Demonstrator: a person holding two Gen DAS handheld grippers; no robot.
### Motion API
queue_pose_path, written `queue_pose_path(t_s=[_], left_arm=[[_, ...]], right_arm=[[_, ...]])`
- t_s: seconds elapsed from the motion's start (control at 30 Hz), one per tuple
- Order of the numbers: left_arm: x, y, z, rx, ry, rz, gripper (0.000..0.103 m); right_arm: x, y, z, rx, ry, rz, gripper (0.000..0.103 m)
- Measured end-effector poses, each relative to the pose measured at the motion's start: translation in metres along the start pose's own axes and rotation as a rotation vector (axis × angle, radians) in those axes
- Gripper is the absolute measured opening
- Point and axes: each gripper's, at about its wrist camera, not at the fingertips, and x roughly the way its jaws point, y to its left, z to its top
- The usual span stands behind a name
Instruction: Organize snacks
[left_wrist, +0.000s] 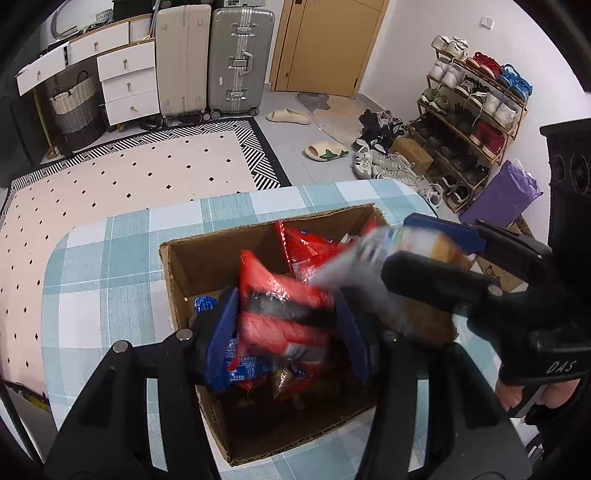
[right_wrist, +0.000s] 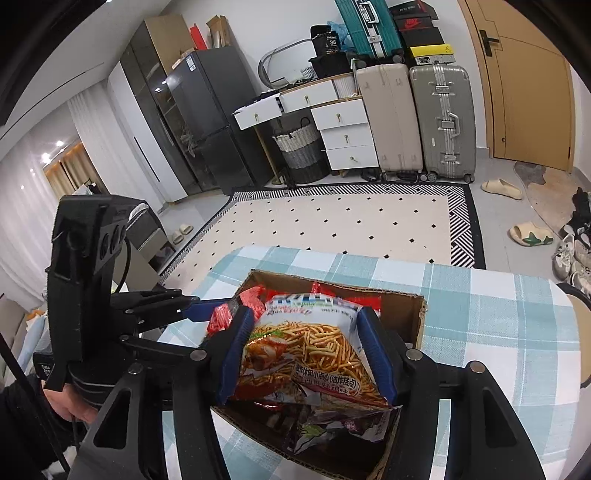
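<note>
Left wrist view: your left tool (left_wrist: 286, 325) sits over the open brown cardboard box (left_wrist: 192, 254) on the table with the blue-and-white checked cloth (left_wrist: 110, 280). Its blue pads bracket a red plastic snack bag with a dark band (left_wrist: 280, 314), and both pads look to be against the bag's sides, so it reads as gripped, jaws part-way closed; blur makes the contact hard to confirm. More red packets (left_wrist: 306, 247) and a blue-wrapped packet (left_wrist: 205, 304) lie inside the box. Your right tool (left_wrist: 424, 251) comes in from the right above the box, carrying a blurred pale snack bag (left_wrist: 373, 251). Right wrist view: your right tool (right_wrist: 306, 350) is clamped at mid width on a white-and-orange bag of fried noodle sticks (right_wrist: 314, 343), pads pressing both edges, the bag hanging over the box (right_wrist: 417, 317). The left tool's black body (right_wrist: 155, 306) reaches in from the left at the box's edge.
</note>
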Motion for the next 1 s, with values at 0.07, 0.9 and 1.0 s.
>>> queue_pose_path(t_s=[0.07,0.9,1.0], left_arm=[[0.001,0.005,-0.002,-0.023,0.004,0.007,0.066],[-0.183,-0.056,-0.098,0.030,-0.422,0.277,0.103],[-0.203,-0.064,-0.114,0.020,-0.458,0.263,0.102]], right_arm=[[0.002,0.001,0.000,-0.009,0.006,-0.008,0.060],[-0.161,0.061,-0.077,-0.044,-0.334,0.018,0.092],[-0.179,0.067,-0.097,-0.043,-0.358,0.020,0.092]])
